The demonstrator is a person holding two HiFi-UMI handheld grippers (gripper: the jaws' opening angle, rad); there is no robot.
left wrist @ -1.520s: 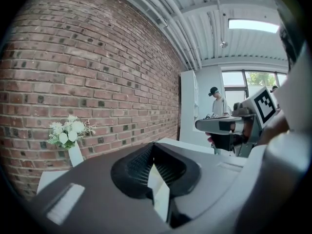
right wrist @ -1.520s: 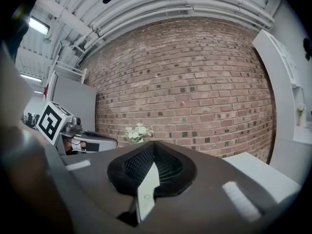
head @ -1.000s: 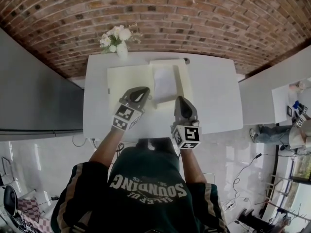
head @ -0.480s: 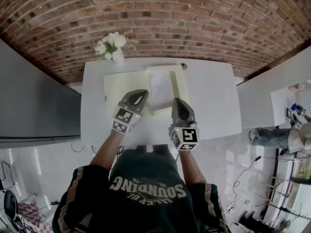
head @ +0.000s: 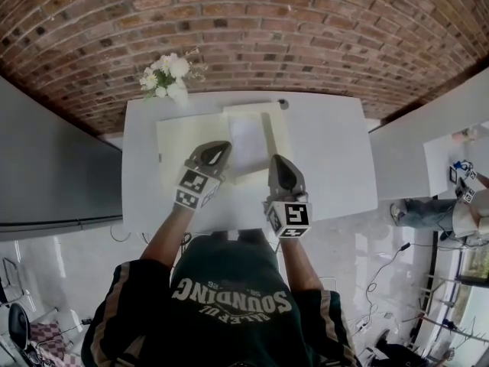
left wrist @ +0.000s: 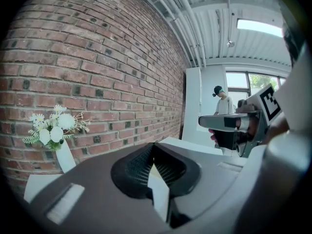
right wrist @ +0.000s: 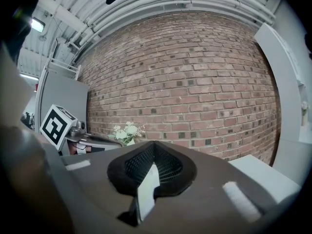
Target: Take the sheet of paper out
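We see the sheet of paper (head: 248, 138) lying white and flat in the right part of an open cream folder (head: 183, 140) on the white table (head: 328, 151). Compared with a second ago, sheet, folder and table sit slightly further left in the head view, while both grippers have hardly changed place in it. The left gripper (head: 220, 150) hangs over the folder just left of the sheet, its jaws pressed together with nothing between them. The right gripper (head: 276, 161) is at the folder's near right edge, jaws likewise closed and empty. White flowers (head: 164, 75) stand at the table's far left corner.
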